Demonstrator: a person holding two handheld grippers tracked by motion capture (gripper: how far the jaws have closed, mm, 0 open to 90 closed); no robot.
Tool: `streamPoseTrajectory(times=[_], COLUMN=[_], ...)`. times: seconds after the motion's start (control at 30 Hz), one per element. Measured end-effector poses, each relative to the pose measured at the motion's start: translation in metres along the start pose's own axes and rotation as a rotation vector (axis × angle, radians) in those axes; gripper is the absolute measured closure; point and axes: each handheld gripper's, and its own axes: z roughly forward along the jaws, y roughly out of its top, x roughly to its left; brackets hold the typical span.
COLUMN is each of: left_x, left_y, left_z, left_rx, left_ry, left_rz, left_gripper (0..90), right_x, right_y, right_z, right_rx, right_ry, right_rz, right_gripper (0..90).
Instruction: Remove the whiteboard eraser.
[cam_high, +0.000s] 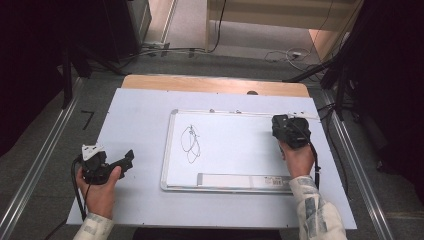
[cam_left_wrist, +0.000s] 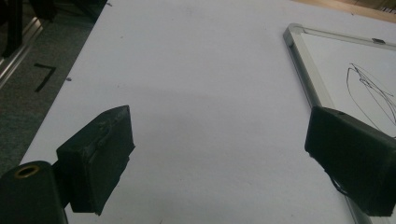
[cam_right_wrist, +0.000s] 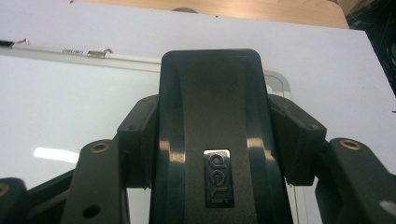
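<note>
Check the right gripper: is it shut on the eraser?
Shut on it: the right gripper has both jaws pressed against the black eraser's sides, above the whiteboard.

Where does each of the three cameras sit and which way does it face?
High view: above the near table edge, facing forward and down on the white aluminium-framed whiteboard; both forearms show.
Left gripper view: on the left gripper, looking over the pale table sheet between open black jaws.
Right gripper view: on the right gripper, jaws clamping a black plastic eraser.
Shared: all show the whiteboard; two show its black scribble.
</note>
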Motion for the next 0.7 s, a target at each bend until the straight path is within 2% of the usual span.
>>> streamPoseTrajectory(times=[0.27,0.4,0.7], left_x=[-0.001,-0.001,0.0], left_y=[0.0,0.0,0.0], left_z=[0.001,0.001,0.001], left_rx=[0.003,0.005,0.006], left_ry=[-0.002,-0.003,-0.004], left_rz=[0.001,0.003,-0.002], left_gripper=[8.3,8.3,8.2], right_x=[0.012,0.017,0.028], right_y=[-0.005,-0.008,-0.012], right_z=[-0.016,-0.018,-0.023], right_rx=[-0.03,-0.033,-0.029], right_ry=[0.045,0.088,0.121], right_rz=[-0.019,-0.012,-0.027], right_gripper=[37.7,37.7,37.7])
